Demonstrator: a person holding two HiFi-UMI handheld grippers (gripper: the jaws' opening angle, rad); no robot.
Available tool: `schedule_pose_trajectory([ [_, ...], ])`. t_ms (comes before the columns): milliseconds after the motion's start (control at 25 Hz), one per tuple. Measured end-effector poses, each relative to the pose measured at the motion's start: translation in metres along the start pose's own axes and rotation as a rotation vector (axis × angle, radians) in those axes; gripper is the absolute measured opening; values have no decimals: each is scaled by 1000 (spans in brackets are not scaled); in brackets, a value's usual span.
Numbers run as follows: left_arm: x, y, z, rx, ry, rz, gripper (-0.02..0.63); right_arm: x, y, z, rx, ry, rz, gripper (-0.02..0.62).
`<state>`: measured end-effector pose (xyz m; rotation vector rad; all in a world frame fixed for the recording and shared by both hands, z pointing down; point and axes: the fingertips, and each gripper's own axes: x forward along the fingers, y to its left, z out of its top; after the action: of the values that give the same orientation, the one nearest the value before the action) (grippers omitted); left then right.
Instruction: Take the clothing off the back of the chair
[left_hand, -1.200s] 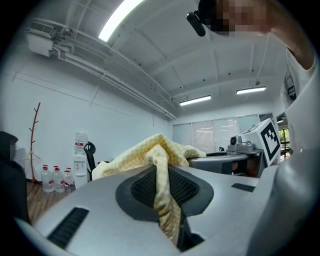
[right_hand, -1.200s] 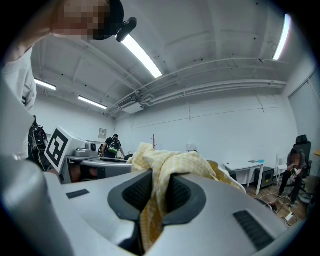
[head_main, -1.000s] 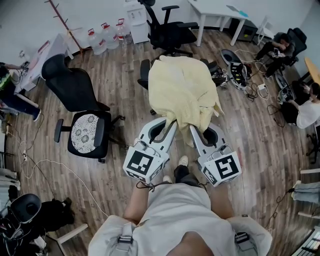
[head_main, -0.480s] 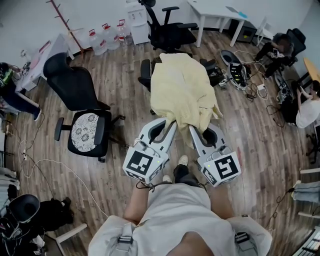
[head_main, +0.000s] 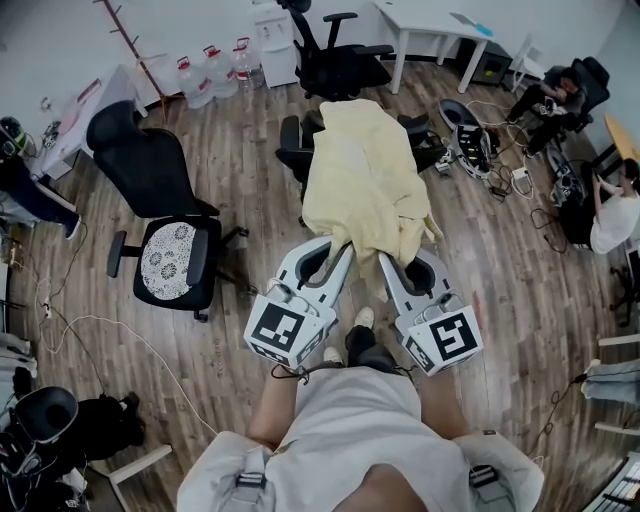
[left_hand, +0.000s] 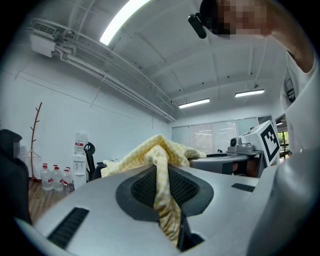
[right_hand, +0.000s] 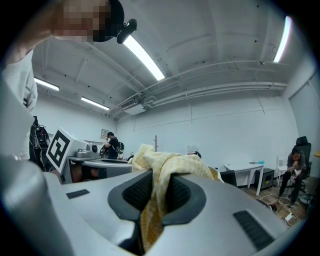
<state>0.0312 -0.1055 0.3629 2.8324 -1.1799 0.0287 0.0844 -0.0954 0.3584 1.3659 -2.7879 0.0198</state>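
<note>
A pale yellow checked garment hangs spread out in the air between me and a black office chair, which it mostly hides. My left gripper is shut on the garment's near edge, and cloth is pinched between its dark pads. My right gripper is shut on the same edge a little to the right, with folded cloth squeezed between its pads. Both grippers point level and sit side by side. The garment's far end lies over the chair's top.
Another black chair with a patterned seat stands to the left. A third black chair and a white desk are at the back. Water bottles line the wall. Seated people and floor cables are on the right.
Both grippers have drawn slightly back toward me with the garment. More of the chair's armrest and back shows at the garment's left side.
</note>
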Motion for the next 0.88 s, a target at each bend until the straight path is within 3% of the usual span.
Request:
schedule_pose_trajectory([
  [880,-26,-14,1,6,-10,3,57,-18,22,3,1,-18,4,55],
])
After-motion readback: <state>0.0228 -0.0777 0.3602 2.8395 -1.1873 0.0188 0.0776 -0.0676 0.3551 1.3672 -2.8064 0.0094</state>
